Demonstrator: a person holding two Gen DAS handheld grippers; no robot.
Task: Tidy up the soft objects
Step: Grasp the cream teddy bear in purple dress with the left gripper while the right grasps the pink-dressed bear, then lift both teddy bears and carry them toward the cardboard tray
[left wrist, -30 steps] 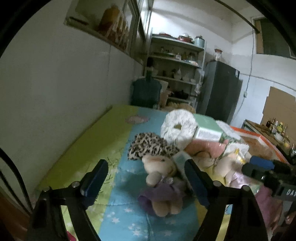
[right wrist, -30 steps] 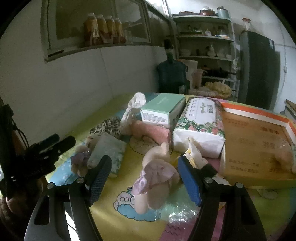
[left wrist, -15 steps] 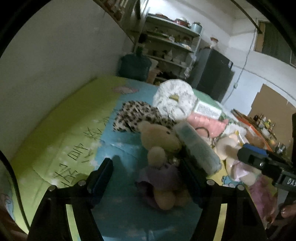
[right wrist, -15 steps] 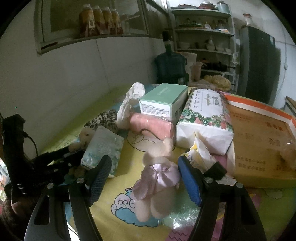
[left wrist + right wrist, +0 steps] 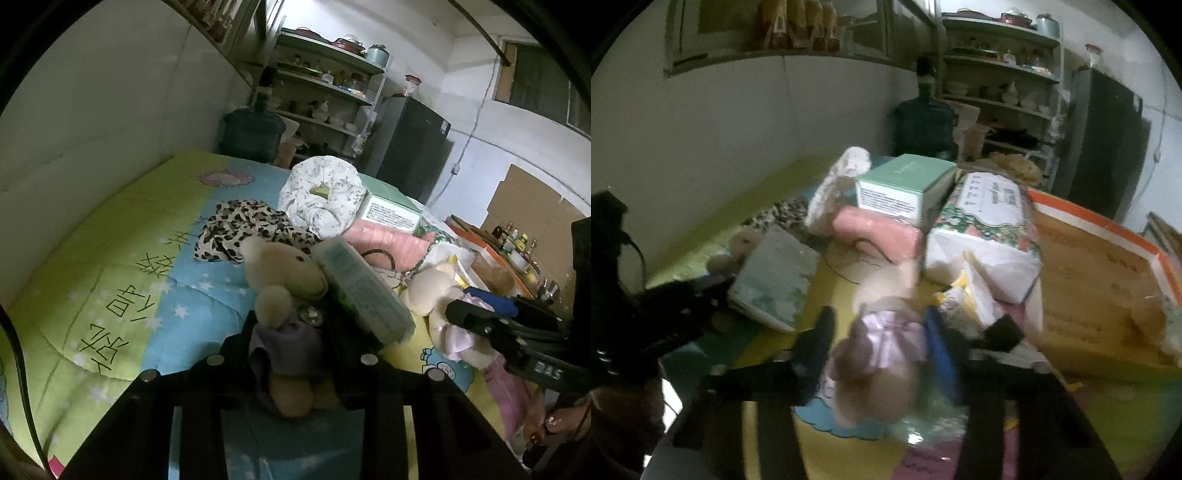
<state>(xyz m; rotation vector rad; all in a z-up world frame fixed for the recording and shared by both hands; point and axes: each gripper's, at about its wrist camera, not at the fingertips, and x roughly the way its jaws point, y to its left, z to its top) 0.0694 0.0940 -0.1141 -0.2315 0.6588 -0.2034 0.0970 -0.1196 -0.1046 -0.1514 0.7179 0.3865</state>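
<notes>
My left gripper (image 5: 291,343) is shut on a beige plush bear in a purple dress (image 5: 284,280), which lies on the bed cover. A pale green tissue pack (image 5: 362,291) leans on the bear's right side. My right gripper (image 5: 882,332) has its fingers closed in on a second plush toy in a pink dress (image 5: 882,343); this view is blurred. That toy and the right gripper also show in the left wrist view (image 5: 465,339). The left gripper shows in the right wrist view at the left (image 5: 676,302).
A leopard-print cloth (image 5: 251,225), a white floral ring cushion (image 5: 325,199), a green box (image 5: 905,184), a pink roll (image 5: 879,232), a floral tissue pack (image 5: 990,229) and an orange-rimmed cardboard box (image 5: 1100,280) lie on the bed. A wall runs along the left.
Both grippers moved forward and closed, the left on the purple-dressed bear, the right on the pink-dressed toy. The left view tilted closer to the bed.
</notes>
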